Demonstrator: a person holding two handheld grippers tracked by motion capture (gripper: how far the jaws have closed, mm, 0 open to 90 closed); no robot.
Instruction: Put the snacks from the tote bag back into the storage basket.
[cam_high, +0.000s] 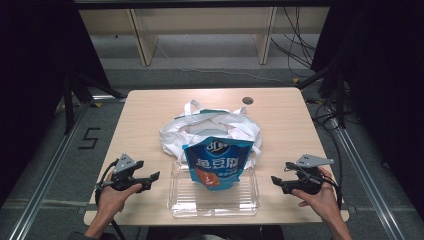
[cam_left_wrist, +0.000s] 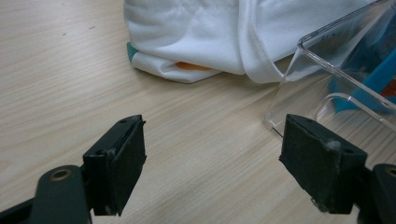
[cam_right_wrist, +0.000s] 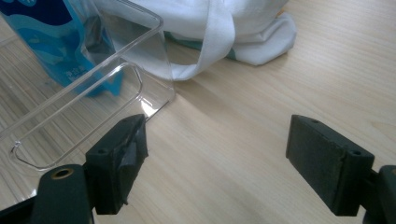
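A white cloth bag (cam_high: 210, 127) lies at the middle of the table, its mouth open. A blue snack packet (cam_high: 217, 162) leans upright in a clear plastic tray (cam_high: 215, 202) just in front of the bag. My left gripper (cam_high: 152, 179) rests open on the table left of the tray, jaws pointing at it. My right gripper (cam_high: 276, 183) is open too, on the table right of the tray. In the left gripper view the bag (cam_left_wrist: 201, 32) and the tray's corner (cam_left_wrist: 303, 79) lie ahead. In the right gripper view the tray (cam_right_wrist: 93, 88), packet (cam_right_wrist: 51, 37) and bag (cam_right_wrist: 224, 28) lie ahead.
The wooden table (cam_high: 145, 115) has a dark round hole (cam_high: 247, 100) near its far edge. Something orange (cam_left_wrist: 194, 66) and a teal edge (cam_left_wrist: 132, 49) peek from under the bag. Black frame posts and cables stand beyond the table's sides.
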